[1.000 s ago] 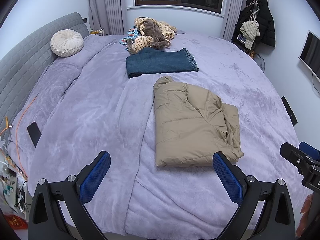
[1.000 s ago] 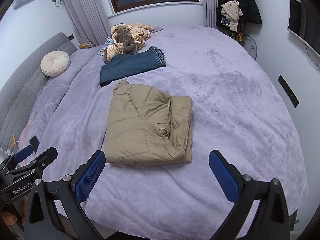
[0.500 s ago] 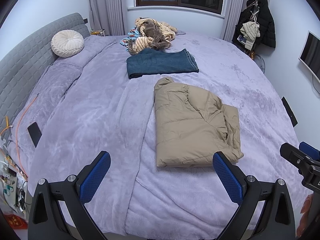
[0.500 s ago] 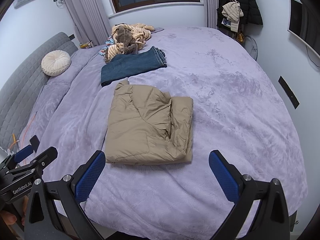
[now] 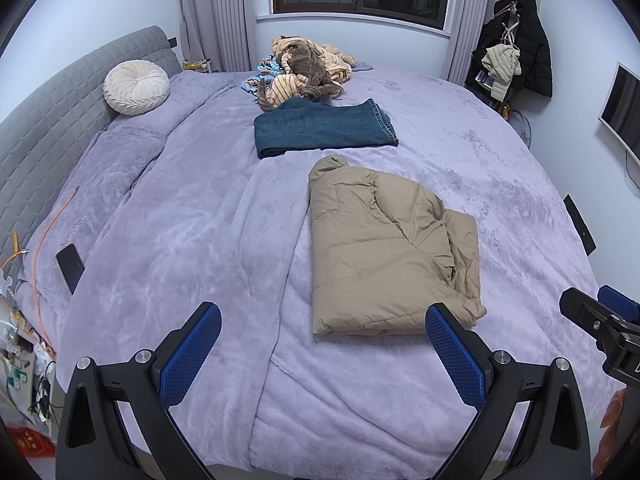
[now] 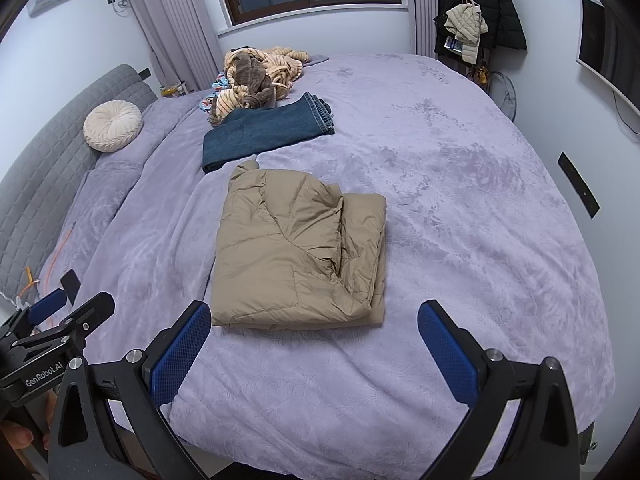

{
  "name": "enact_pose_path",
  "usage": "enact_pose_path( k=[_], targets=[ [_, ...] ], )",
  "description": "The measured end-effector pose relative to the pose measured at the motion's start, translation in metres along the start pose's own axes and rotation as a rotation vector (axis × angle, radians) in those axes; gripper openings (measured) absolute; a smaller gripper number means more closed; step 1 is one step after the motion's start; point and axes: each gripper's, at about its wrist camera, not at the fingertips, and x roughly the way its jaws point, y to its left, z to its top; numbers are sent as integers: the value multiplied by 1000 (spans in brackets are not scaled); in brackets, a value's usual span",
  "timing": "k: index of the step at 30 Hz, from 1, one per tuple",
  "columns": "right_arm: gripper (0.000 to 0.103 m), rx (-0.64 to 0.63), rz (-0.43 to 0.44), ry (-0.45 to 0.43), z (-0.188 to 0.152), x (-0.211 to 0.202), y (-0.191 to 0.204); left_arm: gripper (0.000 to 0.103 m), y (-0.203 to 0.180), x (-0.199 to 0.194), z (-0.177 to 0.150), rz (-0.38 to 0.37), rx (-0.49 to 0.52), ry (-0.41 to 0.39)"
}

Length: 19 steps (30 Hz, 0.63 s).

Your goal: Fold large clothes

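Observation:
A tan puffer jacket [image 5: 384, 256] lies folded into a rectangle on the purple bed [image 5: 160, 240]; it also shows in the right wrist view [image 6: 296, 252]. Folded blue jeans [image 5: 324, 128] lie beyond it [image 6: 268, 132]. A heap of unfolded striped and brown clothes [image 5: 308, 68] sits at the far edge [image 6: 256, 76]. My left gripper [image 5: 320, 344] is open and empty above the bed's near edge. My right gripper [image 6: 316, 344] is open and empty, just short of the jacket.
A round white cushion [image 5: 136, 86] leans on the grey headboard [image 5: 40, 128]. A black phone [image 5: 70, 266] and an orange cable [image 5: 52, 220] lie at the bed's left edge. Coats hang on a rack [image 5: 512, 56] at the far right. A screen [image 5: 620, 112] is on the right wall.
Both cameras have tilted very slightly, so the scene sits a little lower in view. The clothes and the gripper jaws have not changed.

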Motion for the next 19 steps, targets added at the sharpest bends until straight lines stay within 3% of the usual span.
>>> enact_pose_path(
  k=[19],
  targets=[
    [103,4,1,13,-5,-3,3,102,0,-3,6,-14,1,-2]
  ],
)
